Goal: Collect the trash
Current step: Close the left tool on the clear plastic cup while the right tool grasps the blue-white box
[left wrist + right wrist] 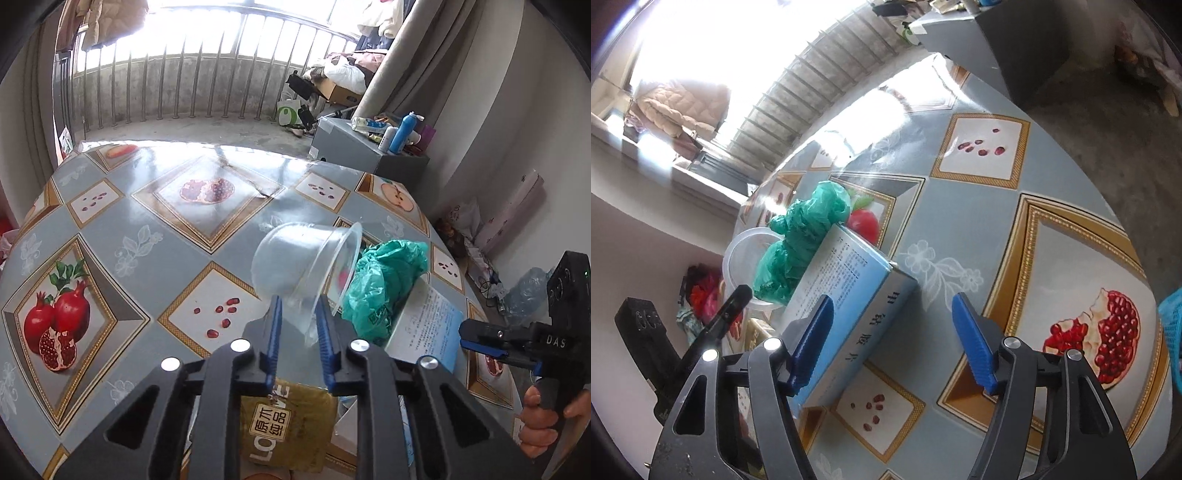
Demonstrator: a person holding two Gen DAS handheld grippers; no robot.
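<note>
The clear plastic cup (303, 266), light, thin and easily crushed, is pinched at its rim by the nearly closed left gripper (298, 317), beside the green bag (384, 280) on the counter (147, 229). The right gripper (892, 314) is held half-open astride the blue box's (846, 295) corner, nothing gripped; its stiff sides are judged best.

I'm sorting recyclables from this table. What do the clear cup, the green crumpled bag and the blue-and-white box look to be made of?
Clear round cup: thin glossy plastic, since the tablecloth shows through it.
Green crumpled bag: thin plastic film, probably, with soft shiny creases.
Blue-and-white rectangular box: printed cardboard, seemingly, with sharp folded edges and a slight sheen.
</note>
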